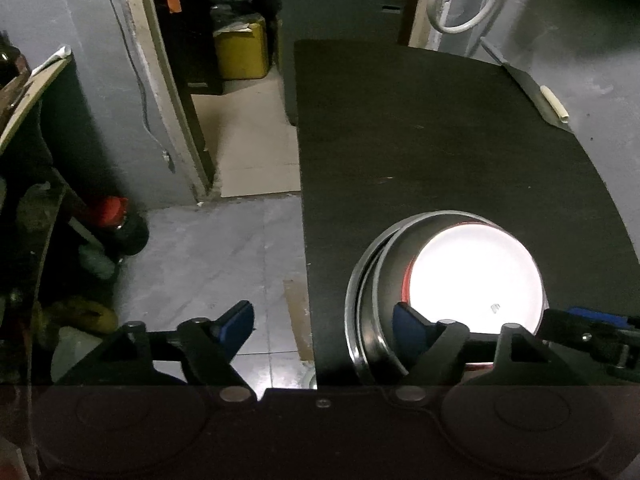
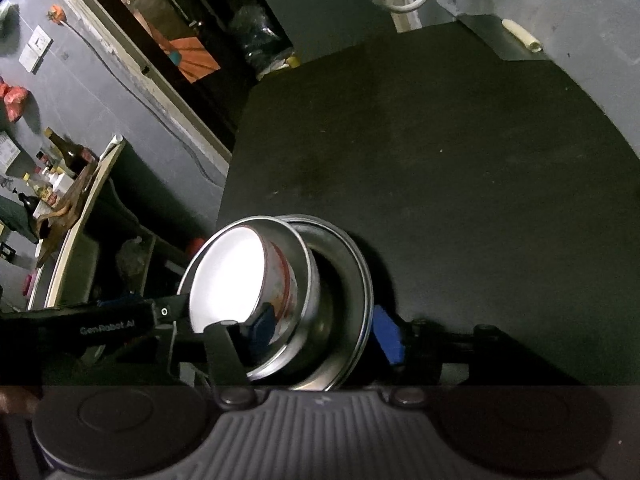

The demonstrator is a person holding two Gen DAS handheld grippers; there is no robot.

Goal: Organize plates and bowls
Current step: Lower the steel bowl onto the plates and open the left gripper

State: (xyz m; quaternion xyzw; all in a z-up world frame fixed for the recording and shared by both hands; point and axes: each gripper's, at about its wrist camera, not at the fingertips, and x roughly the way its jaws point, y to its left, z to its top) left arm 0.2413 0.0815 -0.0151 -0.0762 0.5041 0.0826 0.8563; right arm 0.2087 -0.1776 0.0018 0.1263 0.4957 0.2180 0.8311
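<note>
A stack stands near the front left edge of a black table (image 1: 420,140): a steel plate (image 1: 354,300) at the bottom, a steel bowl (image 1: 384,280) in it, and a white bowl with a red rim (image 1: 476,276) inside that. My left gripper (image 1: 320,324) is open, its right finger inside the steel bowl and its left finger over the floor. In the right wrist view the right gripper (image 2: 326,330) is open around the near rim of the steel bowl (image 2: 308,280) and steel plate (image 2: 356,264). The white bowl (image 2: 228,280) glares brightly.
The table's (image 2: 440,140) left edge drops to a tiled floor (image 1: 224,248). A shelf with bottles (image 2: 60,160) stands at the left. A doorway with a yellow box (image 1: 240,48) is behind. A white roll (image 1: 554,106) lies at the table's far right corner.
</note>
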